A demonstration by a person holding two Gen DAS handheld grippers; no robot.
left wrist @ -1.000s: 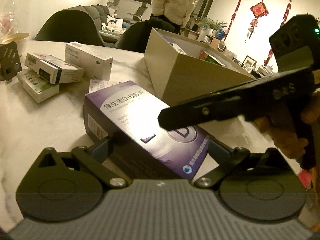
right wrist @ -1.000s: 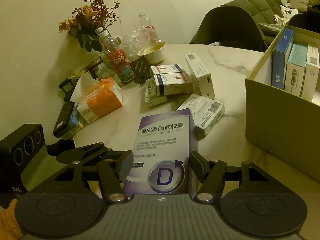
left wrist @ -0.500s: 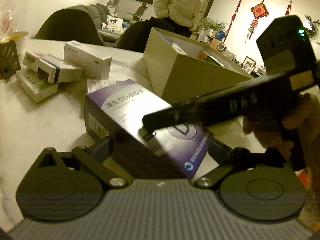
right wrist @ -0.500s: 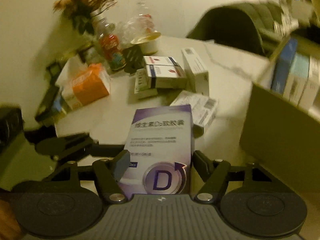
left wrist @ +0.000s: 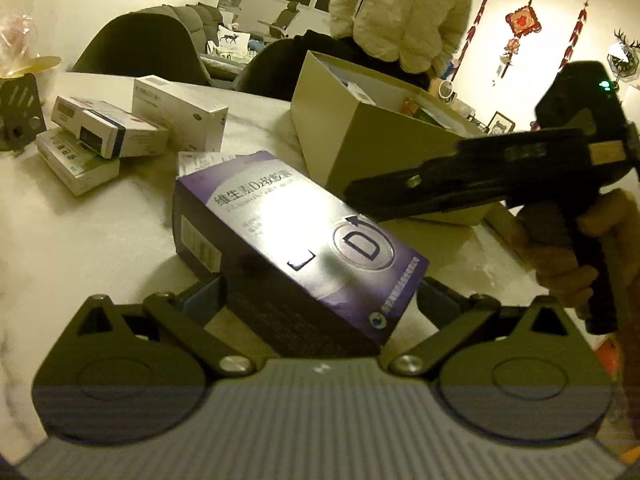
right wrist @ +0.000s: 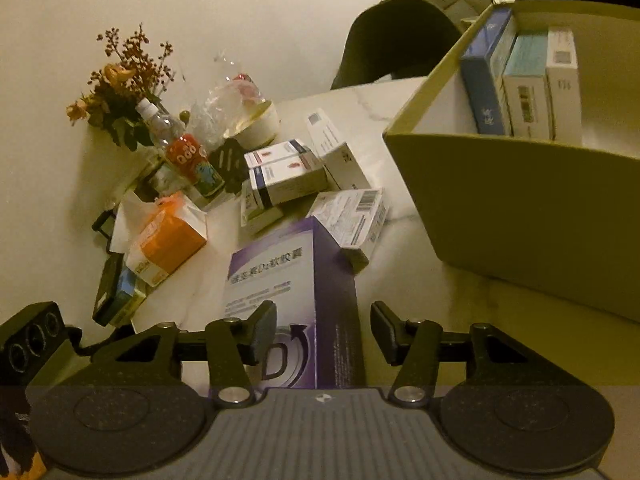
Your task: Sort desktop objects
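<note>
- my left claw [left wrist: 320,296] is clamped on the purple vitamin d box [left wrist: 296,236]; both pads press its sides. box is tilted, far corner looks to rest on the white marble table [left wrist: 80,232], but the underside is hidden so can't be sure.
- my right claw [right wrist: 323,332] is spread apart, fingers wider than the box and not gripping. left pad [right wrist: 264,330] overlaps the box face in right wrist view; touching or just in front, can't tell. right pad stands clear of the box edge.
- in left wrist view the right claw's dark body crosses above the box's near right corner, w/ my hand [left wrist: 568,256] partly seen on its handle; its tips aren't visible there.
- glare washes out the mid part of the box print; only the big "d" logo & some chinese chars read.
- open cardboard box [right wrist: 520,208] sits just right of the purple box, w/ upright blue & white cartons [right wrist: 524,92] inside; its right side is cut off by frame.
- loose white medicine boxes [right wrist: 288,176] lie piled behind the purple one, labels too small to read.
- orange tissue pack [right wrist: 168,240], drink bottle [right wrist: 192,160], dried flowers [right wrist: 120,80] by the wall.
- person in pale puffer jacket [left wrist: 400,8] behind the table, head cut off.
</note>
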